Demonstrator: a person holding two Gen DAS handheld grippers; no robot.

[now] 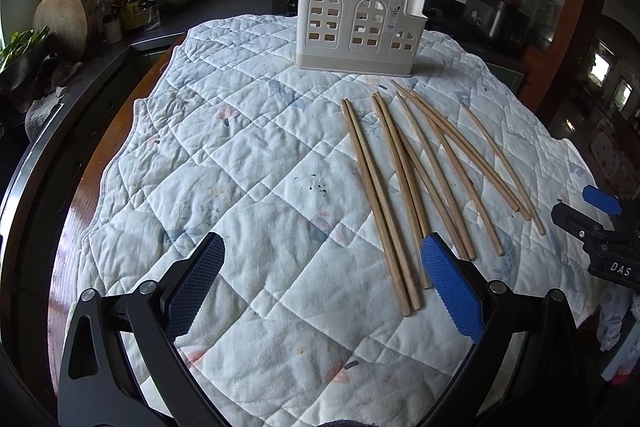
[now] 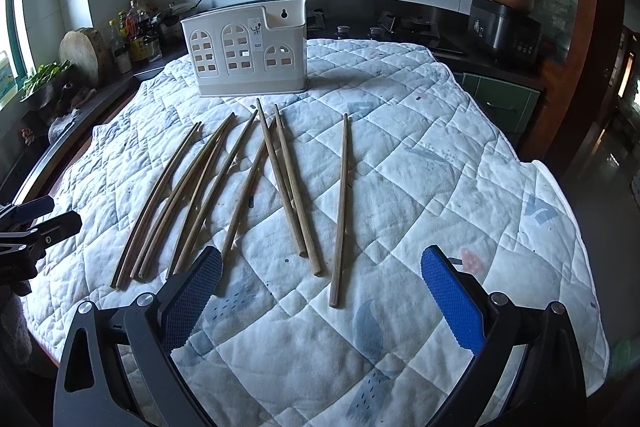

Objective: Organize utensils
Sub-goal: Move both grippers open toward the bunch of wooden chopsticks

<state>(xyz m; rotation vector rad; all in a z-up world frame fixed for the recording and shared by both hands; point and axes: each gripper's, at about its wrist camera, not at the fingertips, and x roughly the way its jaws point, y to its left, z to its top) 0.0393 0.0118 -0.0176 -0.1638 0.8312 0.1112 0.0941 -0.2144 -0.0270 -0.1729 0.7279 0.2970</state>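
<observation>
Chopsticks [image 2: 248, 187] on quilt [image 2: 440, 167], before holder [image 2: 244, 53]

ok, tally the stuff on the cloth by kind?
Wooden chopsticks: 10, loose on the cloth, some overlapping
White utensil holder: 1, upright behind them
Total: 11

A white plastic utensil holder [image 2: 245, 53] with arched window cutouts stands upright at the far side of the quilted bench. Near it, wooden chopsticks [image 2: 208, 195] lie flat, fanned and partly crossing; one chopstick [image 2: 340, 211] lies apart on the right.
</observation>
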